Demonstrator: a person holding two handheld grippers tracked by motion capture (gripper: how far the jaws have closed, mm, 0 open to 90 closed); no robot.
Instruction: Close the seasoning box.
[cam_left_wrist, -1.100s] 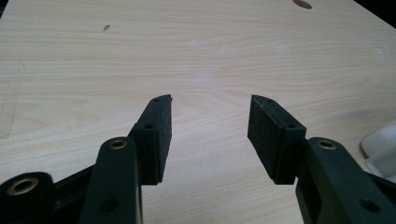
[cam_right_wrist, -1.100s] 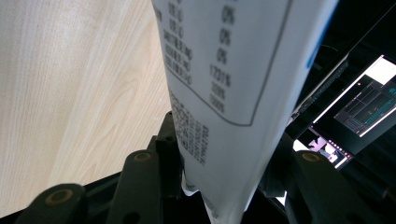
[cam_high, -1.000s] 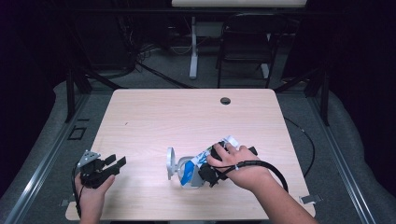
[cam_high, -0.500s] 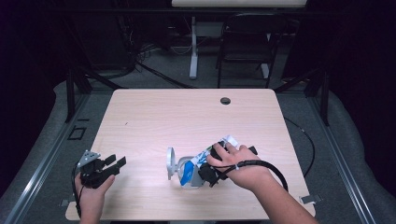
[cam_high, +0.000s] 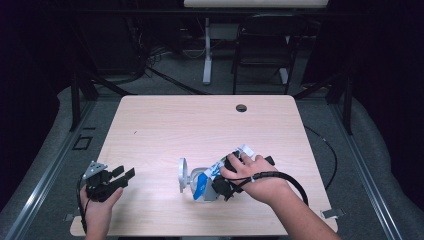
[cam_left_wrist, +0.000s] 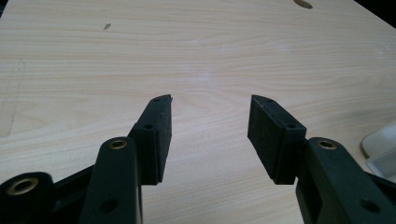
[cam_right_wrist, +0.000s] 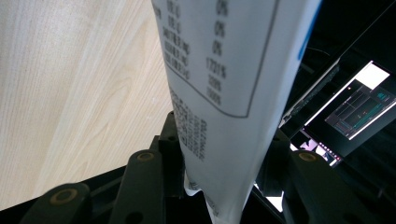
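My right gripper (cam_high: 223, 176) is shut on a white and blue pouch (cam_high: 205, 184) near the table's front, right of centre. In the right gripper view the pouch (cam_right_wrist: 219, 70) shows a printed label and stands between the two jaws, which press on its lower end. The pouch's far end reaches a clear container (cam_high: 196, 179) lying on its side with a round white lid (cam_high: 182, 175) to its left. My left gripper (cam_high: 120, 175) rests at the front left corner, open, with bare tabletop between its pads (cam_left_wrist: 161, 135).
The light wooden table (cam_high: 200, 125) has a round cable hole (cam_high: 241, 107) near its back edge. The container's pale edge (cam_left_wrist: 378, 144) shows at the right of the left gripper view. A lit screen (cam_right_wrist: 359, 107) is off the table. Chairs and table legs stand beyond.
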